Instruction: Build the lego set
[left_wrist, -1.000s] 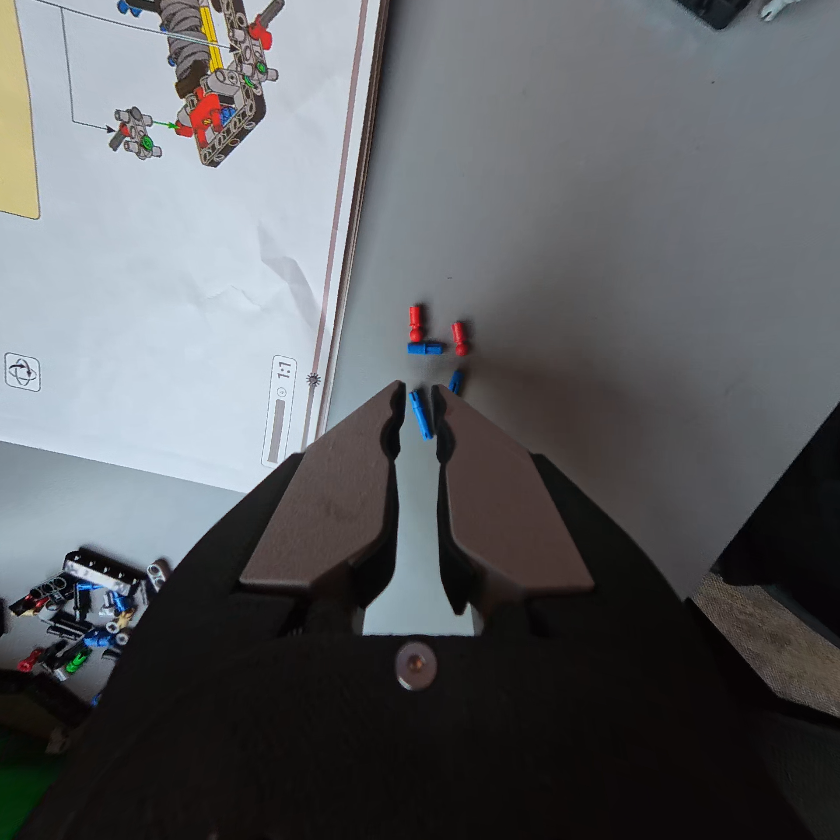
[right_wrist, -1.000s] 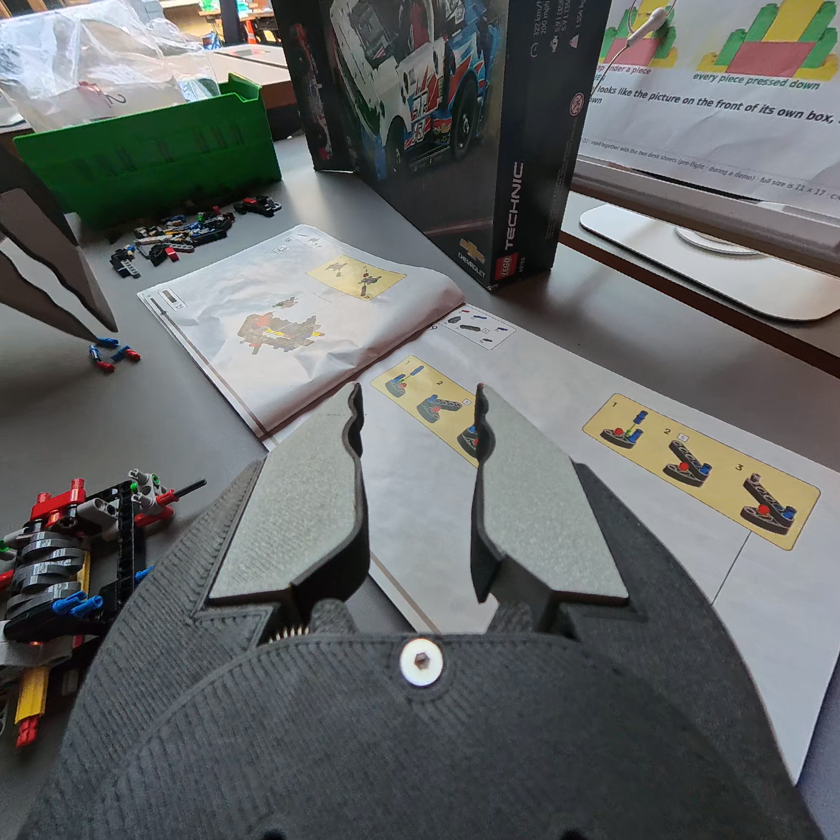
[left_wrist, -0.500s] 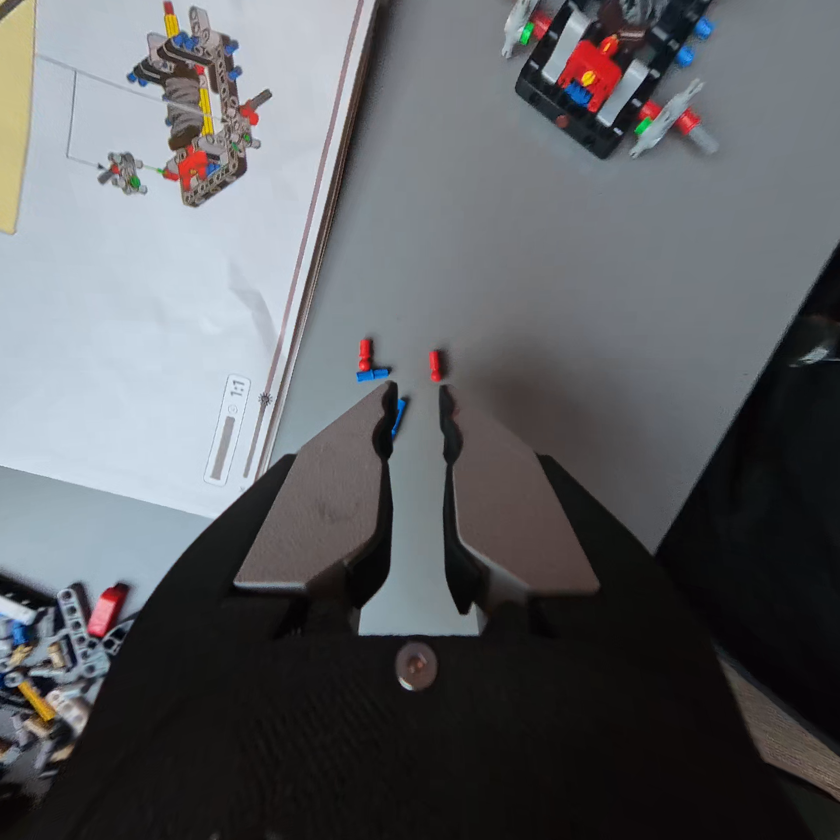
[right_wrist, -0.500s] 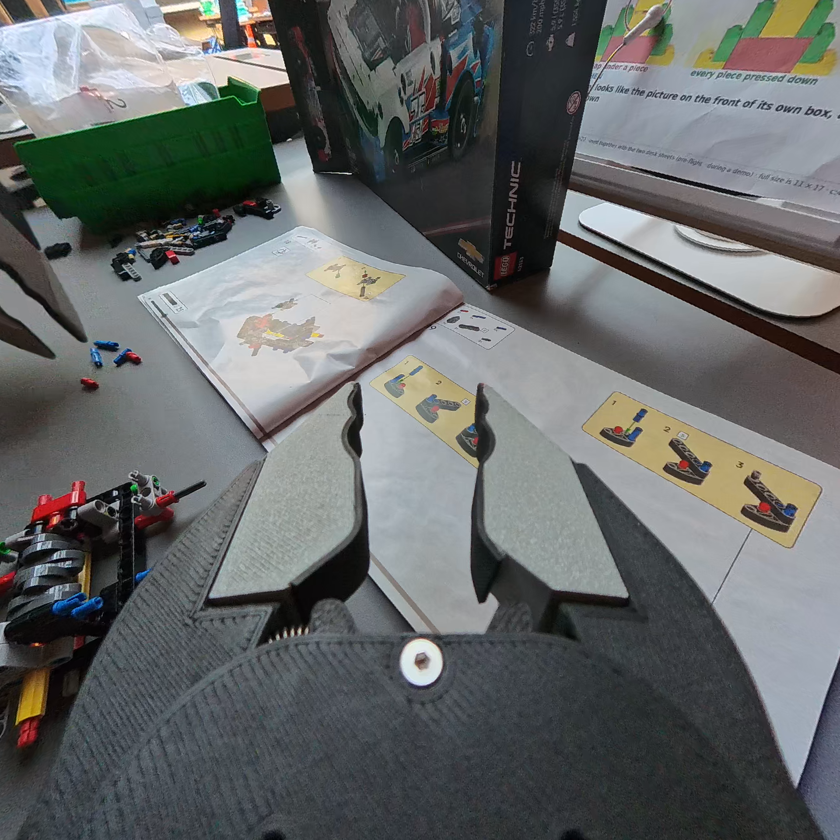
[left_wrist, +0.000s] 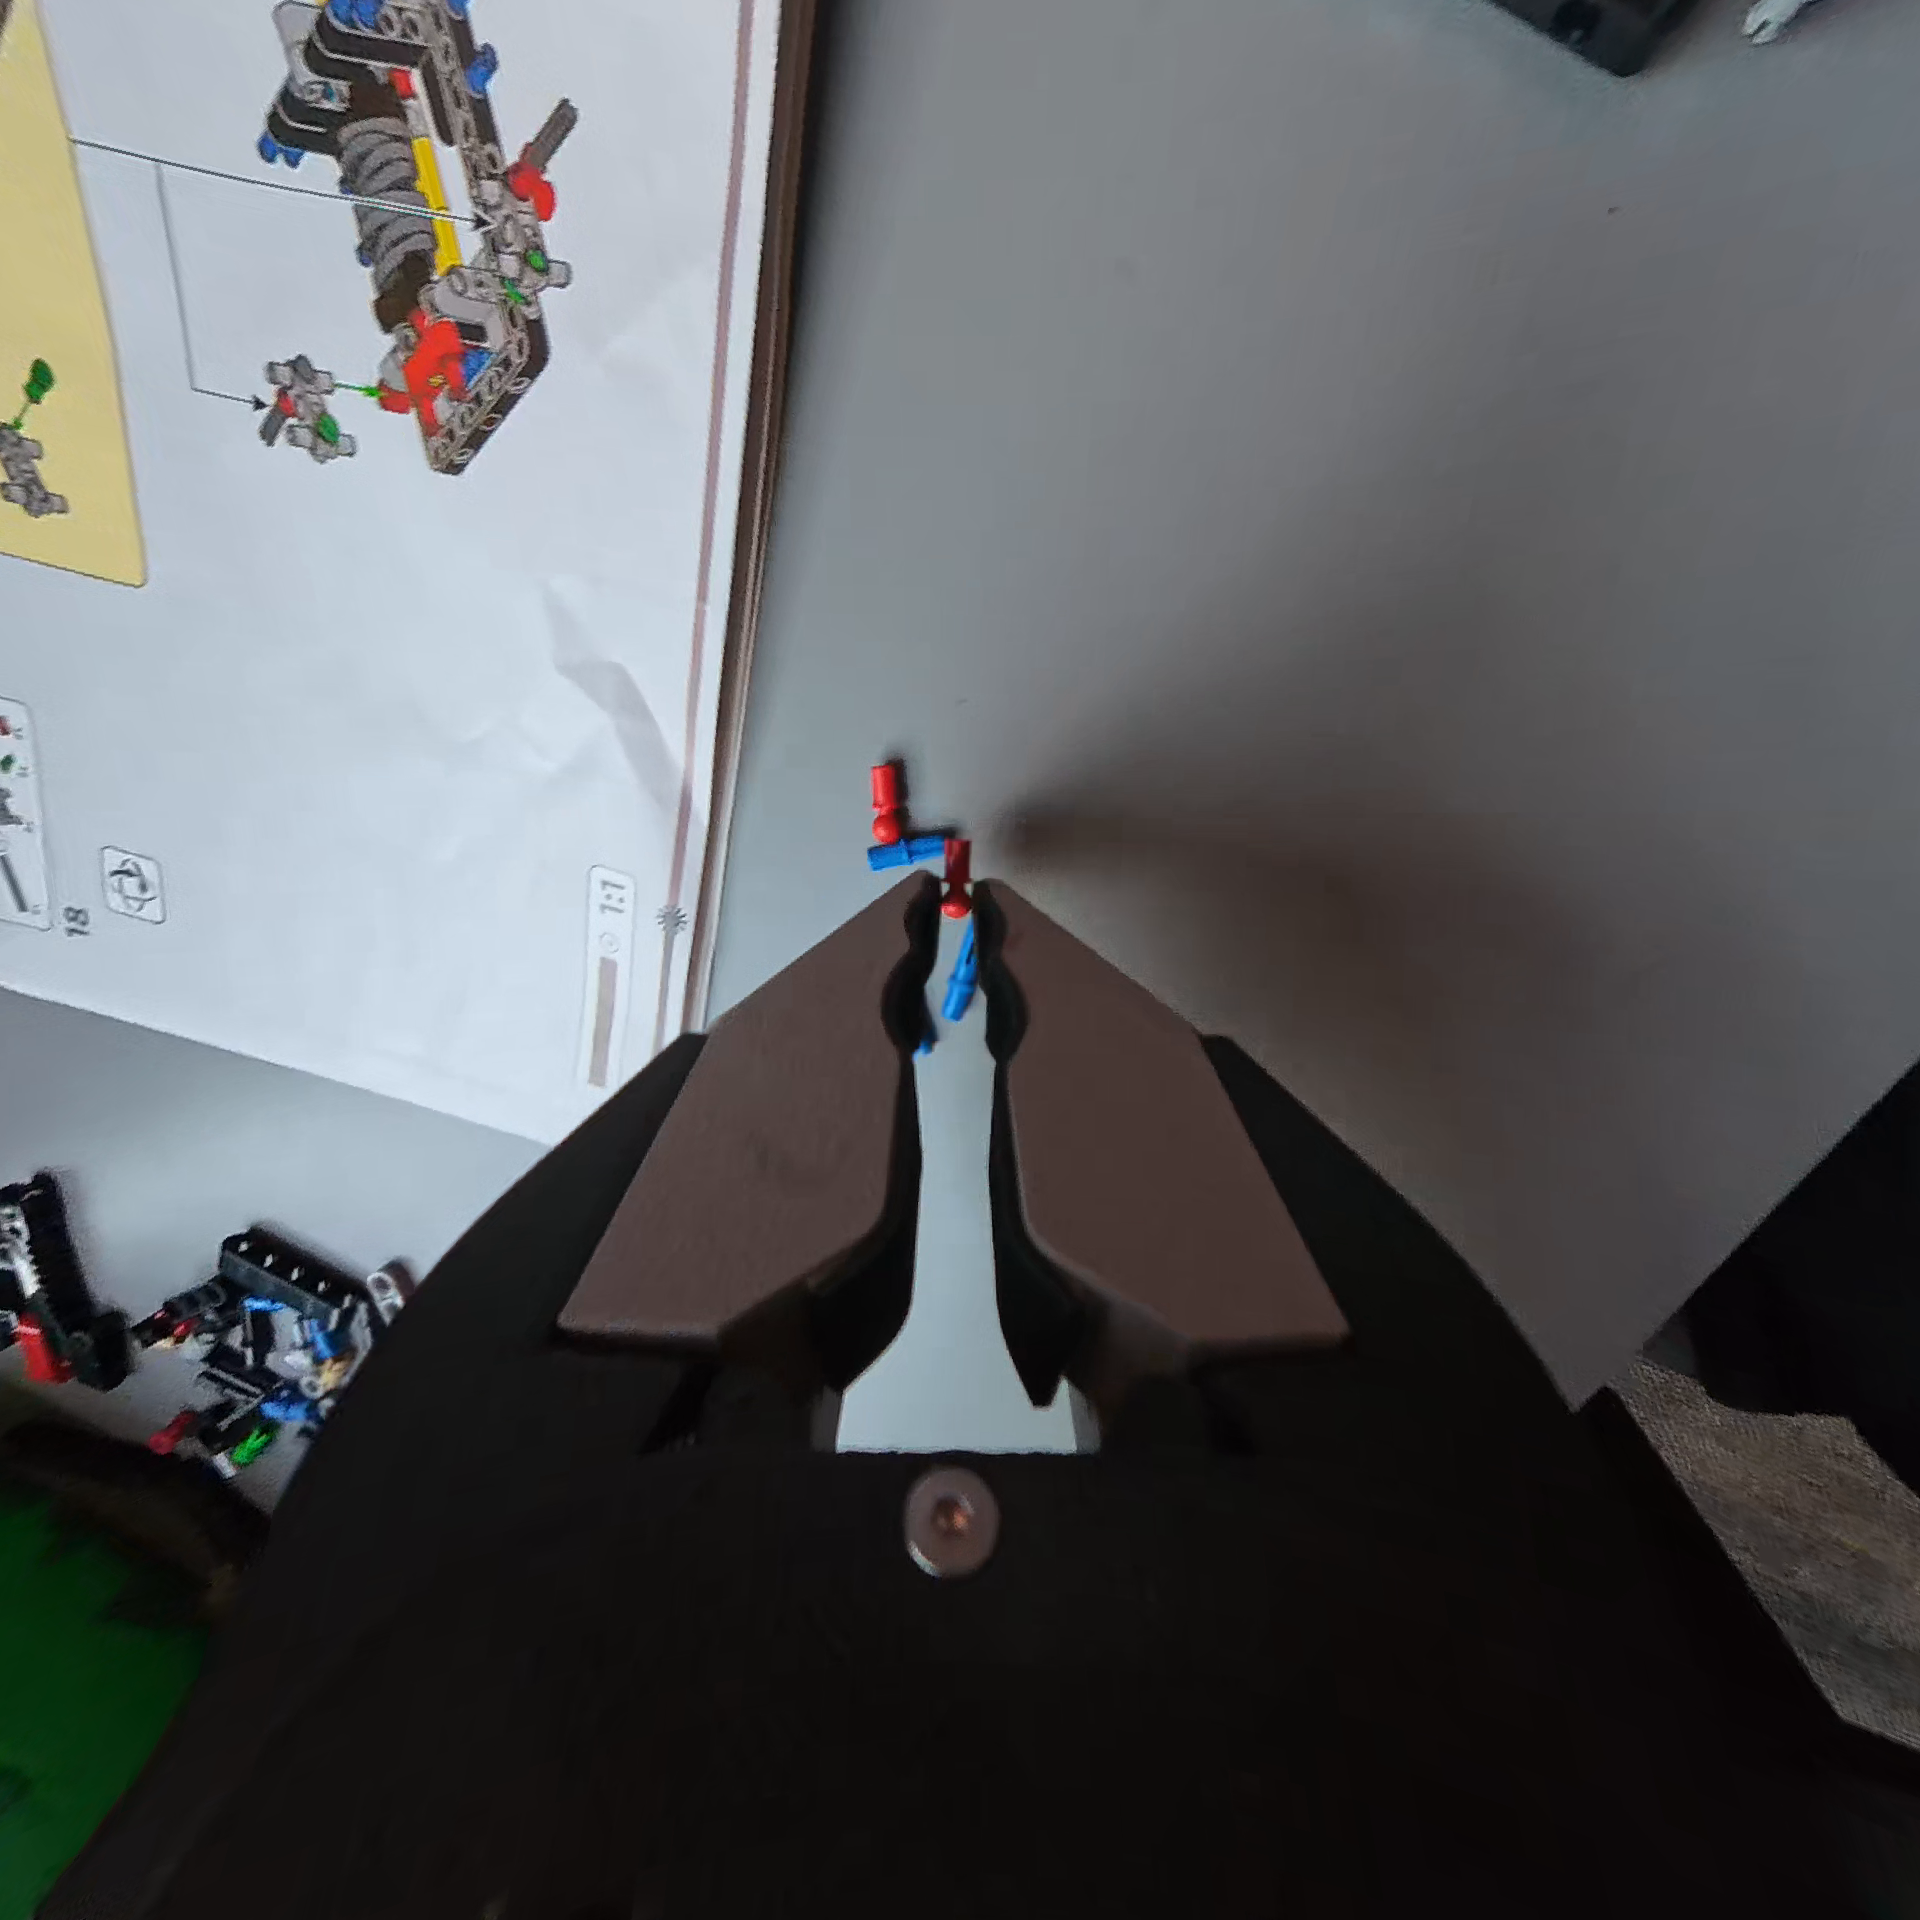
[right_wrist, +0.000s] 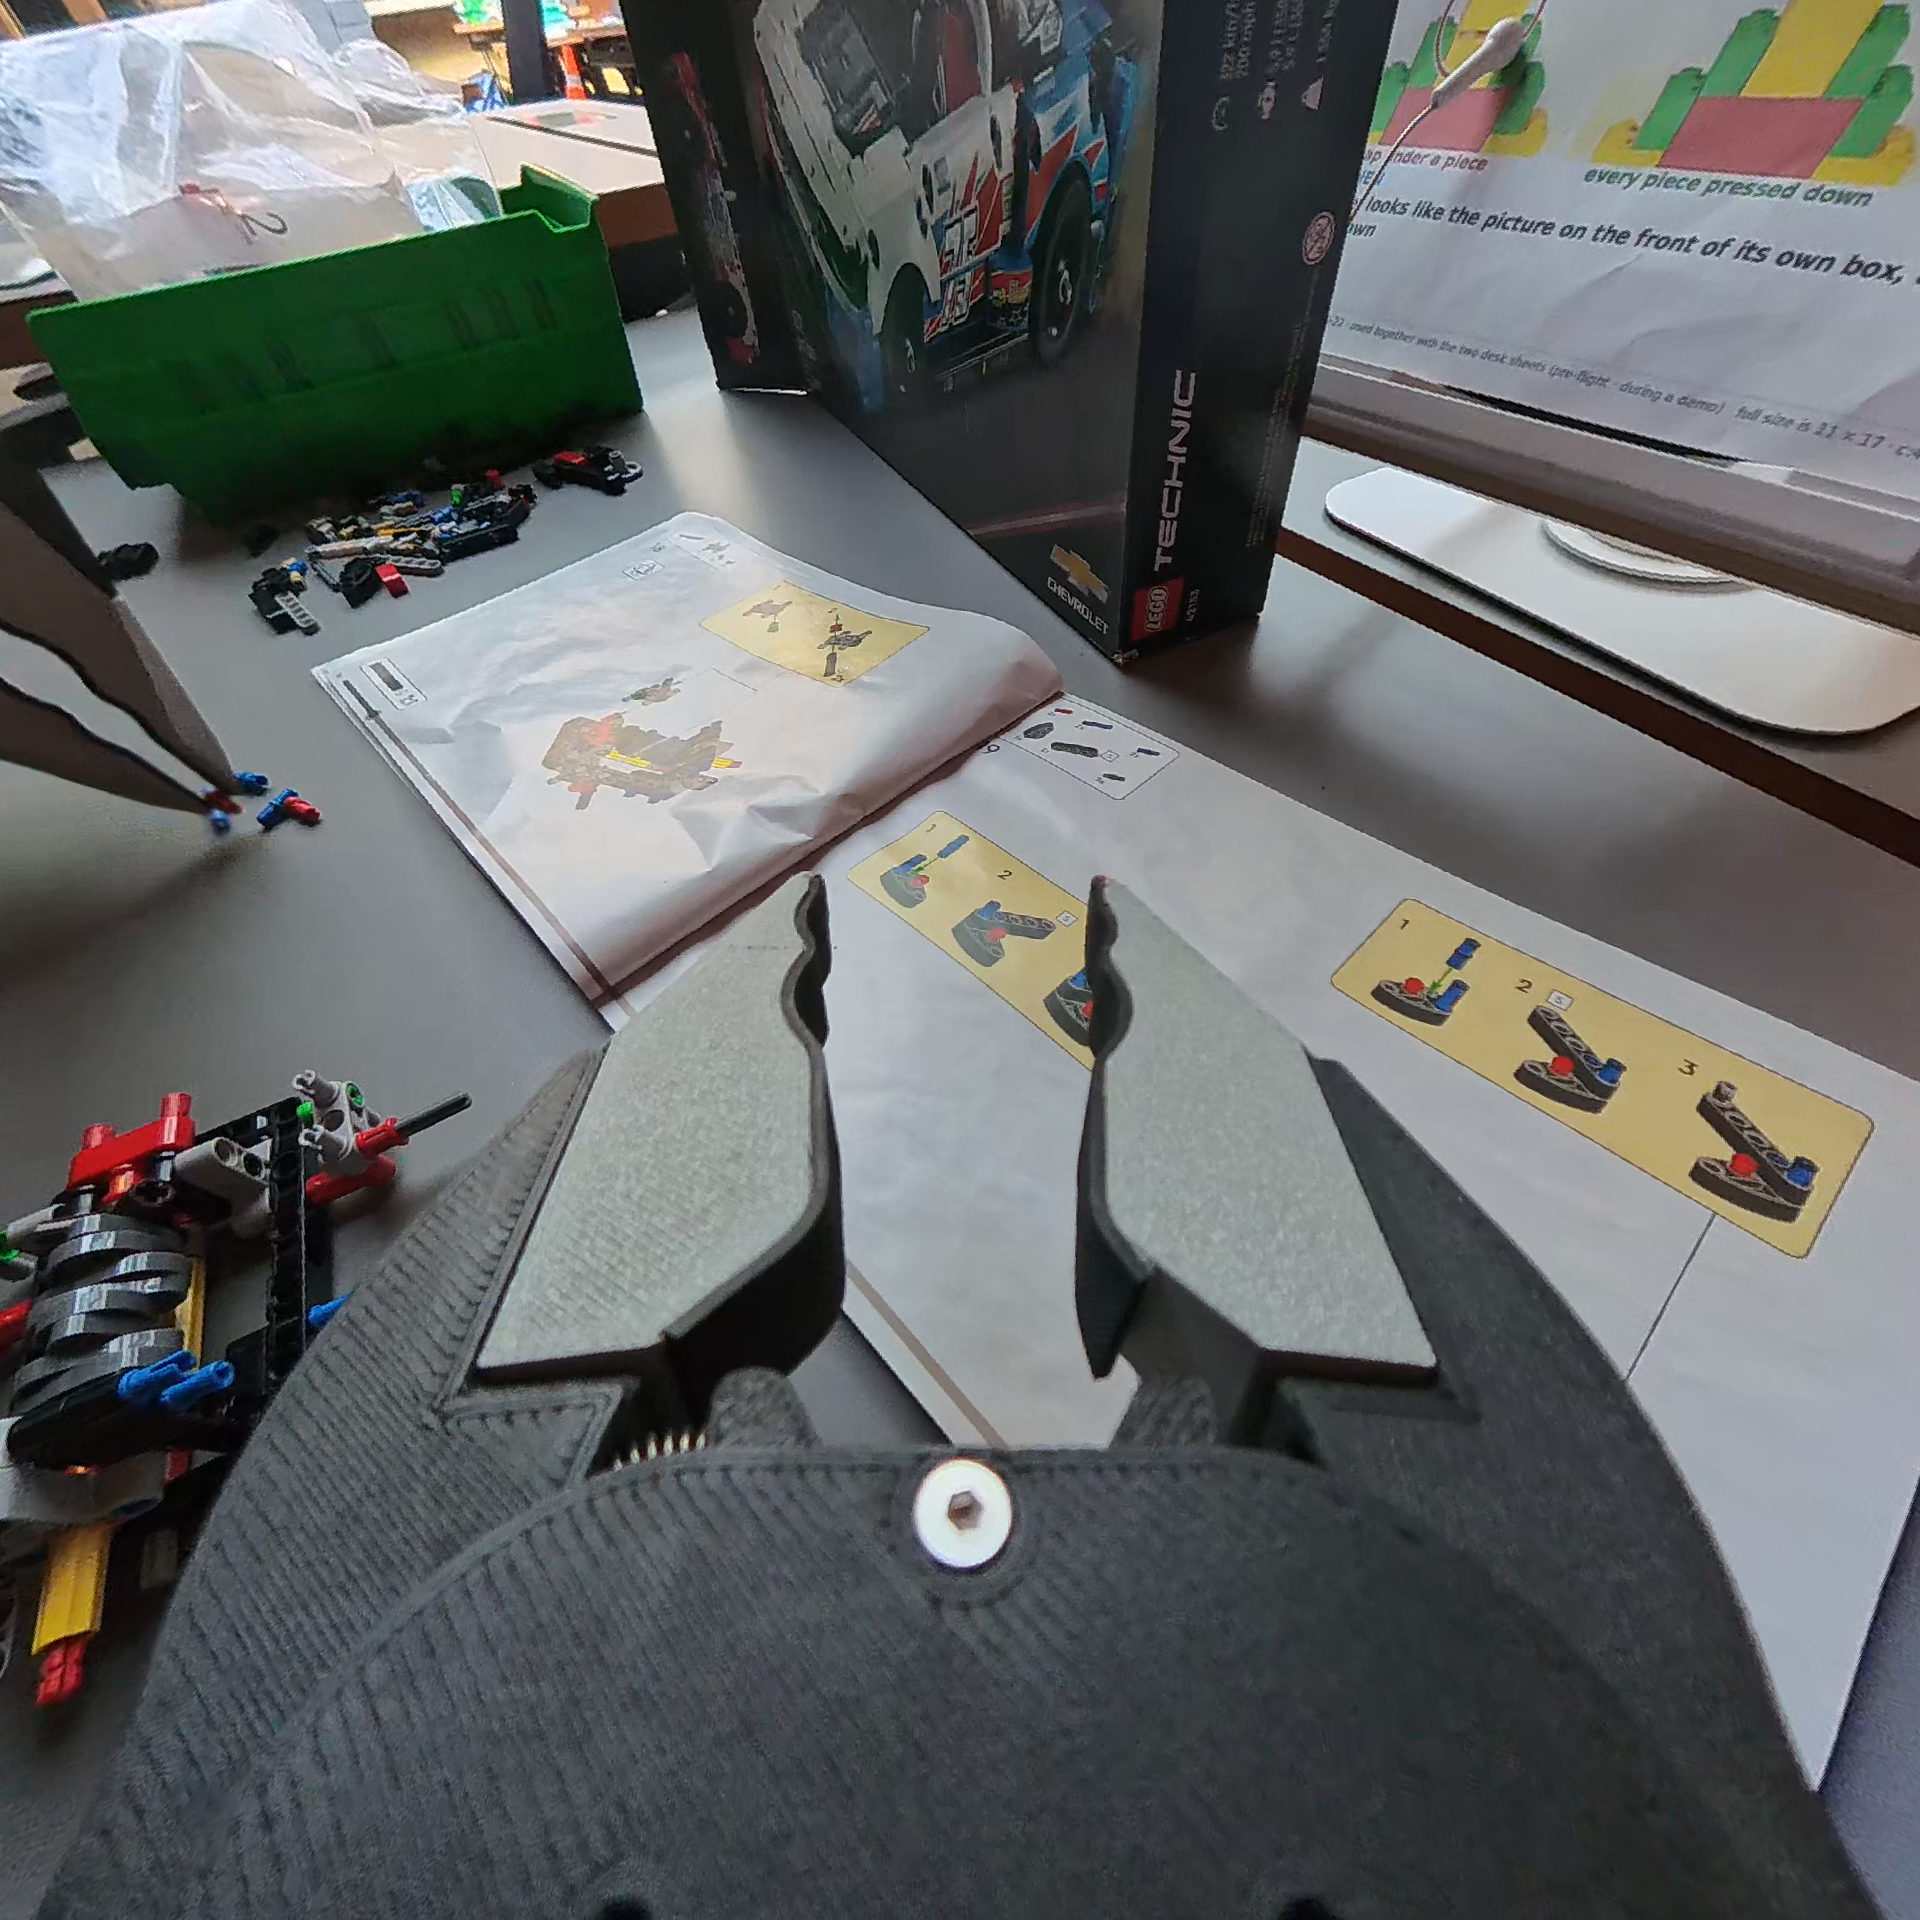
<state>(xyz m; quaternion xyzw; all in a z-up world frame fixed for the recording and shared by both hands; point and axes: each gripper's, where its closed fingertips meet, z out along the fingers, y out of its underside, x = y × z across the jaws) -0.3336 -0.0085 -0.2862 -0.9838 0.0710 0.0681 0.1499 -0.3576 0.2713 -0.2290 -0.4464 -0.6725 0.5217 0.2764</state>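
Beside the booklet (left_wrist: 416, 727), a red pin (left_wrist: 956, 883) is nipped by the left gripper (left_wrist: 954, 891); being tiny, stiff and slippery, it should be held mid-shaft. The right gripper (right_wrist: 956, 935) is spread, empty.

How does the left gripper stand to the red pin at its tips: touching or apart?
Cannot tell. Left wrist view: the red pin lies between the tips of the left gripper, but blur hides any gap.

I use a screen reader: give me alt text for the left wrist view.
The left gripper is nearly closed around a red pin on a grey table, blue pins beside it. An open manual lies left.
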